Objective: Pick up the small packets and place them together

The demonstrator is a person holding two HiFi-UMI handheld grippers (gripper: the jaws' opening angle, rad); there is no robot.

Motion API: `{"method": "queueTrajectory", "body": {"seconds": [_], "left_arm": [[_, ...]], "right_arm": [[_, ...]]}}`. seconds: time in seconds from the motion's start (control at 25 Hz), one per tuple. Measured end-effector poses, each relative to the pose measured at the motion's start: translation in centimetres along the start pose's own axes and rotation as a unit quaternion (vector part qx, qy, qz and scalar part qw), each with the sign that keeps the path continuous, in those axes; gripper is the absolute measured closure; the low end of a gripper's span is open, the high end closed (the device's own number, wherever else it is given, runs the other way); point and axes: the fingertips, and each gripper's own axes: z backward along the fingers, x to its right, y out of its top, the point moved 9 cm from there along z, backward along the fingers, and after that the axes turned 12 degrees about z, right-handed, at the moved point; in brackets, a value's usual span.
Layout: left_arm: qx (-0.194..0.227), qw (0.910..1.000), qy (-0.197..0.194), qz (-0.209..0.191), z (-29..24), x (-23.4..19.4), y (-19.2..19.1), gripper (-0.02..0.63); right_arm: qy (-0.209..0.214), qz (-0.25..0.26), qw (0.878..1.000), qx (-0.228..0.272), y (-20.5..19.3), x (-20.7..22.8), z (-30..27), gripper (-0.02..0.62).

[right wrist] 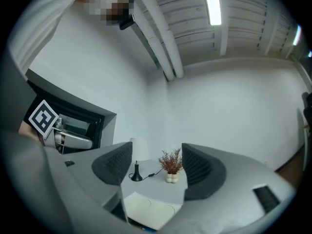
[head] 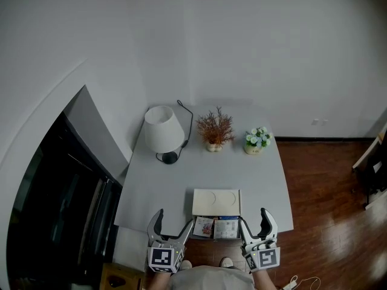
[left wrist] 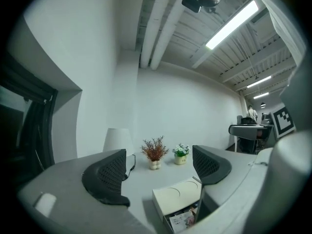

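Gaping and empty: left gripper, right gripper. Lower onto small packets between them; pinch one edge squarely.

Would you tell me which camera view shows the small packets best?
The head view: both packets lie in plain sight by the white box's near side. The left gripper view shows them partly, cut off by a finger and the frame's edge. The right gripper view shows only a blue sliver at the bottom.

Nothing can be read. The packets, at six o'clock on the table, bear print too small to make out.
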Motion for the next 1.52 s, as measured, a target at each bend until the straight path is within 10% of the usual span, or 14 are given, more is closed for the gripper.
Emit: {"method": "queueTrajectory", "body": {"seconds": [0.28, 0.44, 0.72, 1.2, 1.52], "left_arm": [[-0.031, 0.9986, -0.022, 0.037, -1.0, -0.4, -0.4, 0.288], [-0.159, 0.9865, -0.04, -0.004, -2.7, 0.1, -4.7, 0.307], [-0.371, 0.9223, -0.092, -0.058, -6.3, 2.3, -13.9, 0.255], [-0.573, 0.7999, -0.107, -0.145, -12.0, 3.9, -24.1, 0.305], [-0.591, 0.7783, -0.087, -0.193, -12.5, 4.4, -26.0, 0.349]], "right_arm": [[0.001, -0.005, 1.0, 0.006, 0.1, 0.4, -0.8, 0.265], [0.004, -0.007, 1.0, -0.002, -0.5, 0.3, -0.5, 0.267], [0.027, 0.008, 0.999, -0.027, -1.7, 0.2, -0.1, 0.267], [0.005, 0.011, 0.998, -0.054, -2.5, 1.8, 2.5, 0.267], [-0.012, 0.001, 0.998, -0.064, -3.1, 2.9, 3.6, 0.267]]}}
